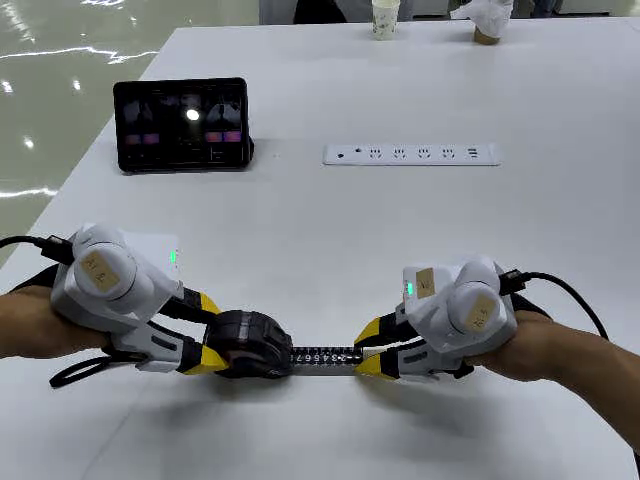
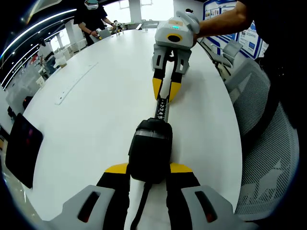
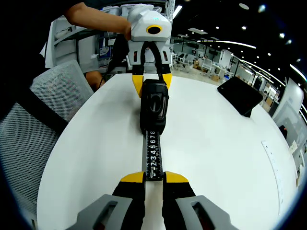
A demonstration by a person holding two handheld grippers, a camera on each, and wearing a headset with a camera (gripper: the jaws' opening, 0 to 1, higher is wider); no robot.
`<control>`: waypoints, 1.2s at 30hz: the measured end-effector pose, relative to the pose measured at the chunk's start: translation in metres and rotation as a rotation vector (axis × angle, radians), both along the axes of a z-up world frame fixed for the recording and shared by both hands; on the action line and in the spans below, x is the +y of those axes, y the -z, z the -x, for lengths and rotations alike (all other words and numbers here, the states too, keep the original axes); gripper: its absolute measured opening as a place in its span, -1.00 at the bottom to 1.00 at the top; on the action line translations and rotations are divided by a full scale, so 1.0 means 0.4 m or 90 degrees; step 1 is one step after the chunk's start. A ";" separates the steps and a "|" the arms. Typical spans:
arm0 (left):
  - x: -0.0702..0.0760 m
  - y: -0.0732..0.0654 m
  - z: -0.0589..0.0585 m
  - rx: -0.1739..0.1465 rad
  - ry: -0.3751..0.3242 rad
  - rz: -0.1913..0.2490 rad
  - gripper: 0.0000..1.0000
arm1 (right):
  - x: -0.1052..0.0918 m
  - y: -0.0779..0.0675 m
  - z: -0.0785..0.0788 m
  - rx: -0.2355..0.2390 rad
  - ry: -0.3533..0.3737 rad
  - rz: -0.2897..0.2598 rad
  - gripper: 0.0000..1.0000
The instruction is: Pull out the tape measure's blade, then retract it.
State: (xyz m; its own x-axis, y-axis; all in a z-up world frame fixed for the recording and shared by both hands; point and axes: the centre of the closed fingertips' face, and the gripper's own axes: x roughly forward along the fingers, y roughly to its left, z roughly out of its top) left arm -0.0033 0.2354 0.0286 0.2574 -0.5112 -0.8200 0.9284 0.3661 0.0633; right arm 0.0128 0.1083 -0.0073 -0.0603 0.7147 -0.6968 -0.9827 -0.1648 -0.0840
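Two tools, one job. Where does everything lie?
— On the white counter, along its near edge. The left tool is at the left and the right tool at the right. Their tips face each other, apart.
— What is each one doing?
— The left tool is clenched on the black case of the tape measure, one yellow tip on the case's far side and one on its near side. The right tool is pinched shut on the free end of the blade.
— Which way does the blade run?
— Left to right, low over the counter, straight from the case's mouth to the right tool. Its long axis lies in line with both tools. A short stretch is out, and the printed numbers on it are single digits.
— What does the pull turn on, then?
— I judge the drawing-out barely begun. The right tool, the one on the blade, would go farther right along that same line while the left tool anchors the case. Any sideways drift could twist or kink the blade.
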 end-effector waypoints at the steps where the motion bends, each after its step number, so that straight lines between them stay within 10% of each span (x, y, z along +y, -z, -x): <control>1: 0.000 0.000 0.000 0.000 0.000 0.000 -0.55 | -0.005 0.000 -0.001 0.000 0.001 0.001 -0.81; 36: -0.003 0.000 0.000 -0.003 -0.004 -0.002 -0.55 | -0.170 -0.003 -0.034 -0.013 0.037 0.039 -0.81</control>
